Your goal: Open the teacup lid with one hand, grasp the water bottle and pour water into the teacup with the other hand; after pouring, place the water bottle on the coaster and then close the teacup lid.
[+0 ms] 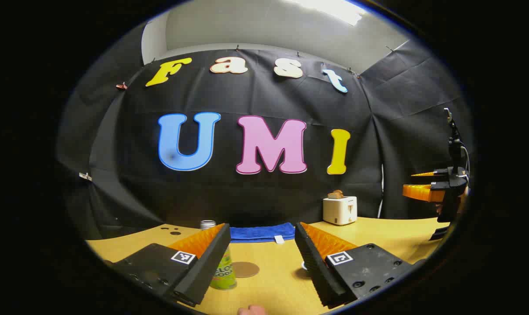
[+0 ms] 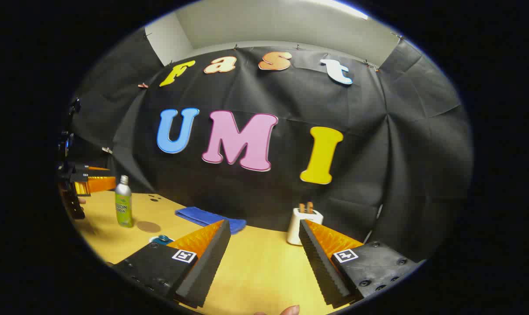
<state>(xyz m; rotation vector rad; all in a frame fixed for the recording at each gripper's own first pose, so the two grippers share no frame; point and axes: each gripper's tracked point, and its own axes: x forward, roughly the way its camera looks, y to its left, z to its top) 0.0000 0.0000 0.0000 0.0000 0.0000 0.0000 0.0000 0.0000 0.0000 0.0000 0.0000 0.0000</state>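
In the left gripper view my left gripper (image 1: 262,227) is open above the table, with nothing between its fingers. A green-labelled water bottle (image 1: 225,272) with a silver cap stands upright just behind its left finger, half hidden. Beside the bottle lies the round brown coaster (image 1: 245,269). A sliver of the teacup (image 1: 304,265) peeks out behind the right finger. In the right gripper view my right gripper (image 2: 263,223) is open and holds nothing. Far to its left stand the bottle (image 2: 124,202), the coaster (image 2: 148,226) and the teacup (image 2: 161,239) with its blue lid on.
A folded blue towel (image 1: 262,232) lies at the back of the wooden table (image 1: 273,288) against the black wall. A white toaster (image 1: 340,209) with toast stands at the back right. The right gripper (image 1: 428,190) hovers at the far right.
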